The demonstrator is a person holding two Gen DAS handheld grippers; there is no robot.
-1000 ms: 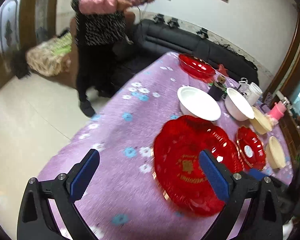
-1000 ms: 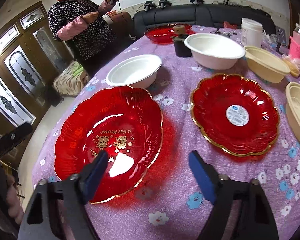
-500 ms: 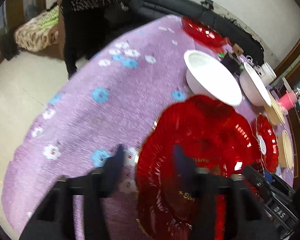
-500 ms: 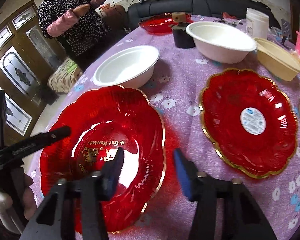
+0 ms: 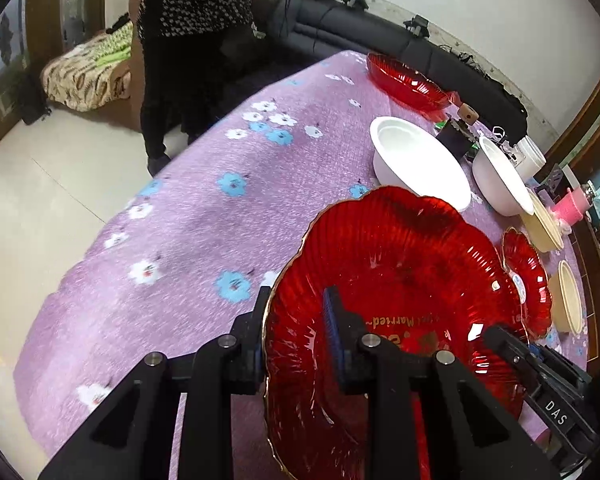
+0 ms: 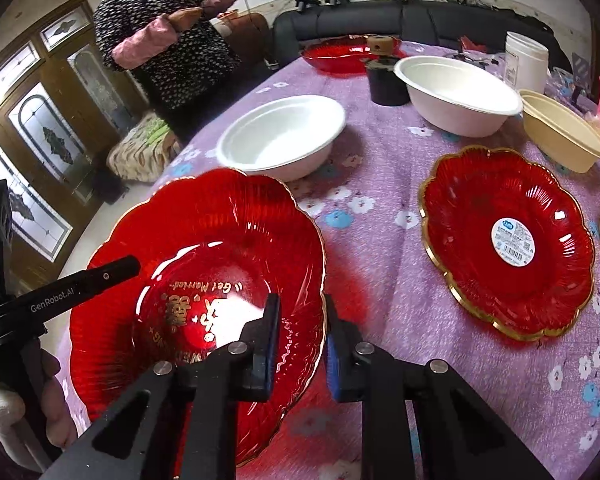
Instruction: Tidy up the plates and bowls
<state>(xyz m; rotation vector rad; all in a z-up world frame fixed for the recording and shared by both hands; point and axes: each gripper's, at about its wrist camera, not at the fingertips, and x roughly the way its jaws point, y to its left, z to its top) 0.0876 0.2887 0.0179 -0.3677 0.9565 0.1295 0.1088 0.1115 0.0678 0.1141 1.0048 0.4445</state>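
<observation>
Left gripper (image 5: pixel 296 316) and right gripper (image 6: pixel 300 332), jaws closing over large red plate (image 6: pixel 204 264) rim; we find nothing stacked; small red plate (image 6: pixel 508 240) at 3 o'clock.

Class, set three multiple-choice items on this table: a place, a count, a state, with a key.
1. Where does the stickered red plate lie? A beside the big red plate, on the purple cloth; B inside a bowl; C on the floor.
2. How many white bowls? A one; B two; C four.
3. The nearer white bowl is: A empty; B filled; C overturned.
Key: 1A, flat on the cloth; 2B, nearer plus farther white bowl; 3A, bare inside shows.
</observation>
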